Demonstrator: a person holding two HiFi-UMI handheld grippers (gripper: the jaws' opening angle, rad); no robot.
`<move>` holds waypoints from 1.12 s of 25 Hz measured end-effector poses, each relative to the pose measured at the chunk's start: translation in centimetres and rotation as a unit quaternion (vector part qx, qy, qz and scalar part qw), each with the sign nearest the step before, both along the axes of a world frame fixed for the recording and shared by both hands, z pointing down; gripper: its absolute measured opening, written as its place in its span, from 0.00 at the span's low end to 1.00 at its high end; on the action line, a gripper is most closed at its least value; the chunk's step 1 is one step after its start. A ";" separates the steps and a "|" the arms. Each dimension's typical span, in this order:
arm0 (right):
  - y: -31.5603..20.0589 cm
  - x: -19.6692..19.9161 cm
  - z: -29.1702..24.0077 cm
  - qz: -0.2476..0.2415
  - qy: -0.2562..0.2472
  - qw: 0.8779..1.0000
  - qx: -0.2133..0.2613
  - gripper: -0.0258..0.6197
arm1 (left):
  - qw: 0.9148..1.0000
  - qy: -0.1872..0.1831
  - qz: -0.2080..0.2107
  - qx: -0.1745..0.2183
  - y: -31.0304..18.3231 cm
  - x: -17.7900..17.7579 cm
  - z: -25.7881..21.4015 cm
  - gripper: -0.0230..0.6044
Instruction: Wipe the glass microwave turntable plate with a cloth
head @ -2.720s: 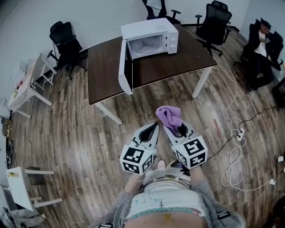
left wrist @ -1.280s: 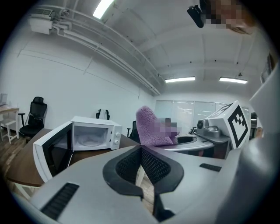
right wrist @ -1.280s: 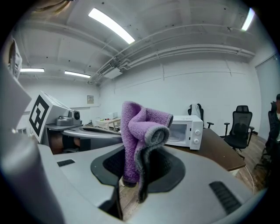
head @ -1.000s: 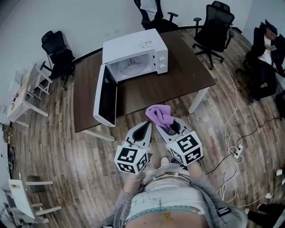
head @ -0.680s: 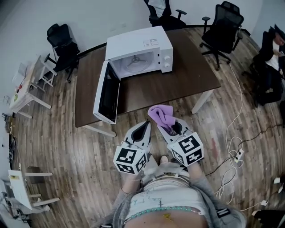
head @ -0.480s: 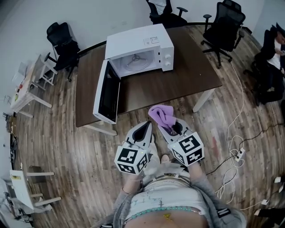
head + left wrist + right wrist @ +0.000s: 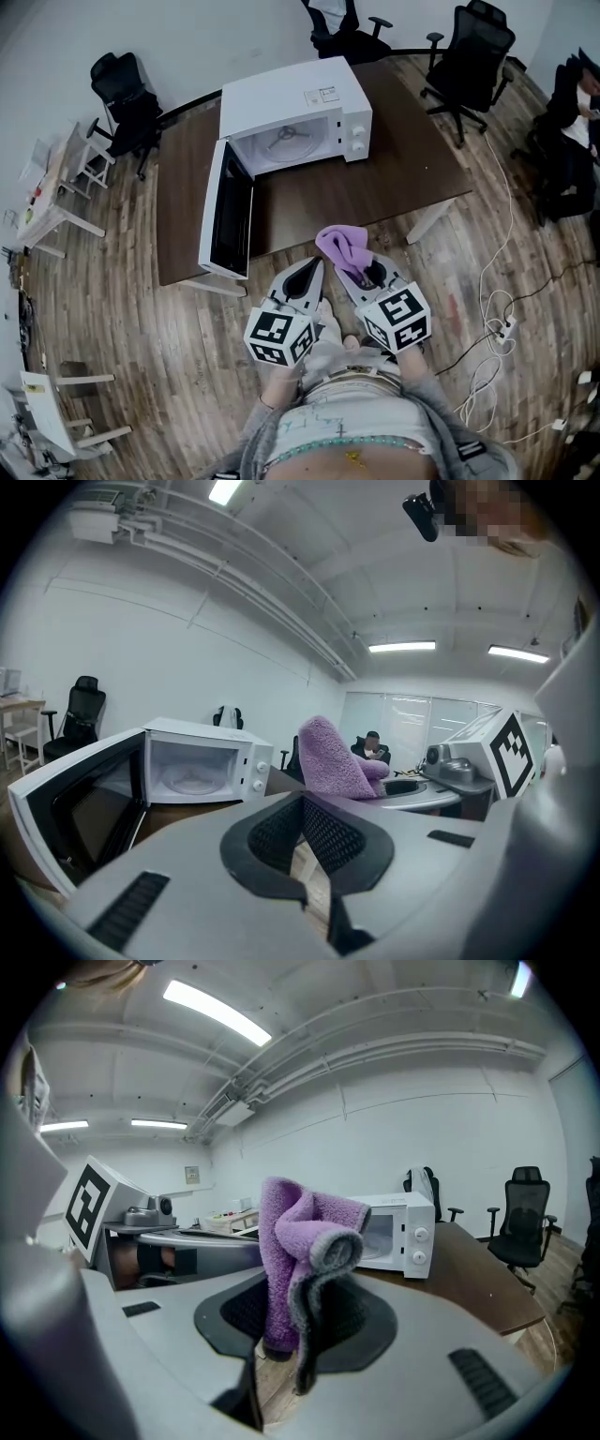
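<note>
With the left gripper (image 7: 315, 265) closed empty, the right gripper (image 7: 360, 270) clamped a floppy purple terry cloth (image 7: 341, 246) whose folds might snag the eleven-o'clock white microwave door (image 7: 225, 211).

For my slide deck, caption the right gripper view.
Right gripper shut on a purple cloth, pointing toward the white microwave on a brown table.

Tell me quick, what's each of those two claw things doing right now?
Left gripper: closed, holding nothing.
Right gripper: closed on the purple cloth.
</note>
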State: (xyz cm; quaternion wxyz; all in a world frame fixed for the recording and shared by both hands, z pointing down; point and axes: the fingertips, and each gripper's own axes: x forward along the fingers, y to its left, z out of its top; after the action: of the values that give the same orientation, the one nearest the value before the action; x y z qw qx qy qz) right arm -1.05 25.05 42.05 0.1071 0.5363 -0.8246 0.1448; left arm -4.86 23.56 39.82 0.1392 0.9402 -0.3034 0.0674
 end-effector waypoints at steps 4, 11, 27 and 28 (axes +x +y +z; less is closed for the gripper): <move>-3.2 -0.3 -0.3 -0.005 0.012 1.000 0.002 0.22 | 1.000 -0.004 -0.007 0.014 -3.4 -0.4 -0.2 0.05; -9.3 0.7 -0.7 0.009 0.028 1.000 0.001 0.22 | 1.000 0.009 0.011 0.011 -9.7 0.6 -0.4 0.05; -16.8 1.0 0.6 0.061 0.019 0.998 -0.015 0.22 | 0.997 -0.002 0.073 -0.003 -17.6 1.4 1.2 0.05; -17.1 0.9 0.7 0.060 0.020 0.998 -0.017 0.22 | 0.997 -0.004 0.072 -0.002 -17.7 1.3 1.3 0.05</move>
State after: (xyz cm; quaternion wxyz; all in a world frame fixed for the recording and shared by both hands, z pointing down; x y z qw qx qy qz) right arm -0.11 7.98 42.79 0.1237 0.5854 -0.7864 0.1539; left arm -3.56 5.83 41.11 0.1350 0.9591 -0.2350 0.0820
